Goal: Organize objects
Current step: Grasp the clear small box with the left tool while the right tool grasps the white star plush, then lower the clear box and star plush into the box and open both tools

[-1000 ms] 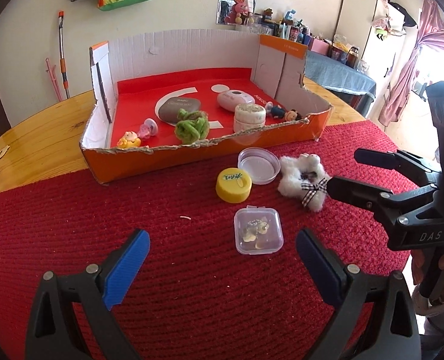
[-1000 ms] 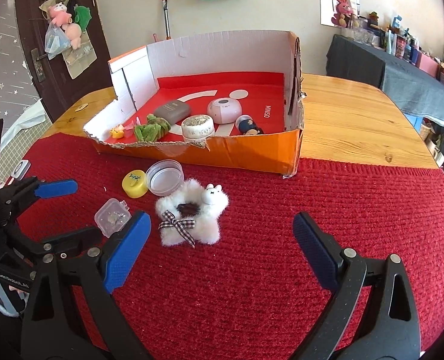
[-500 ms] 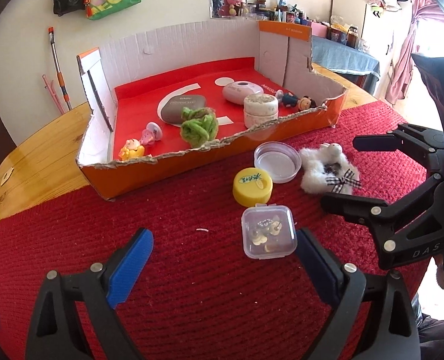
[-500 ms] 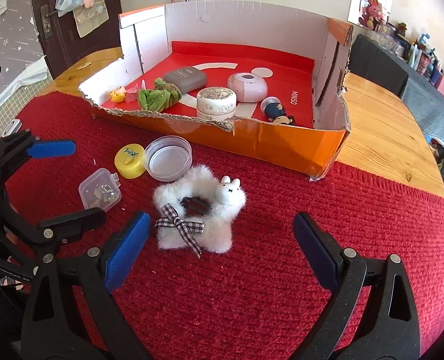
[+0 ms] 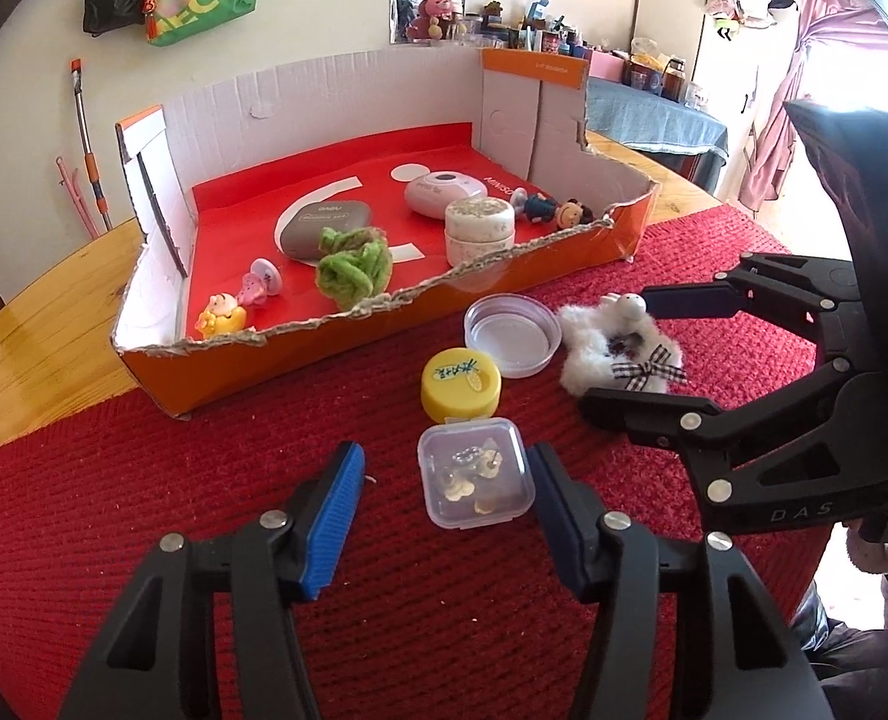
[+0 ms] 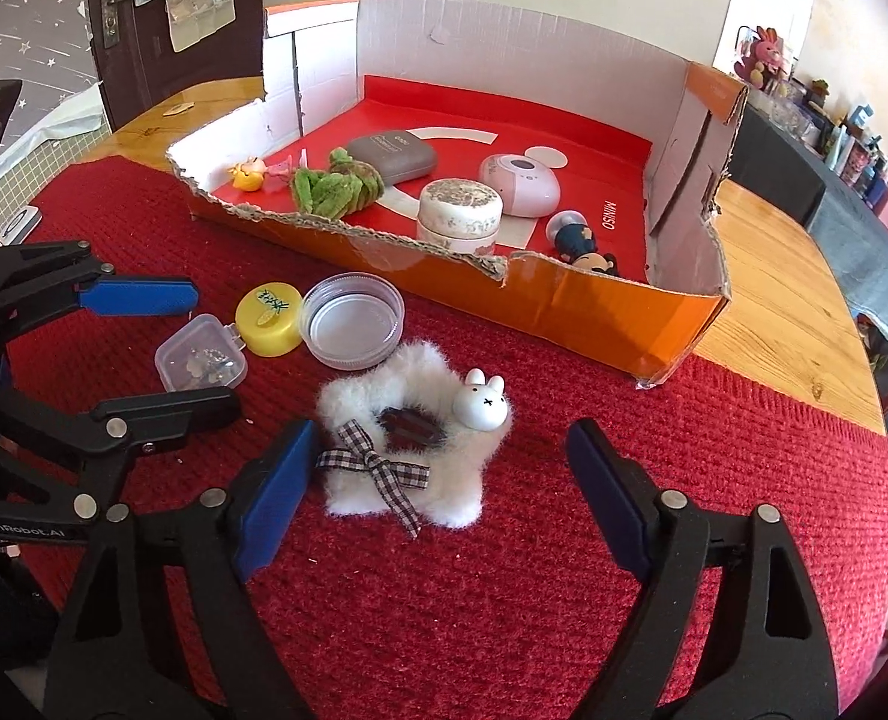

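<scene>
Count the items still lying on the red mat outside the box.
4: clear case nearest the left gripper, yellow lid behind it, clear round lid beside that, fluffy scrunchie at the right gripper. None seem hidden.

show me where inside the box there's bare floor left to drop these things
Free: the back of the cardboard box, the red floor behind the grey case and pink device, up to the rear wall. Also the right corner past the doll. Crowded: along the torn front edge, from the yellow figurine through the green scrunchie to the cream jar.
</scene>
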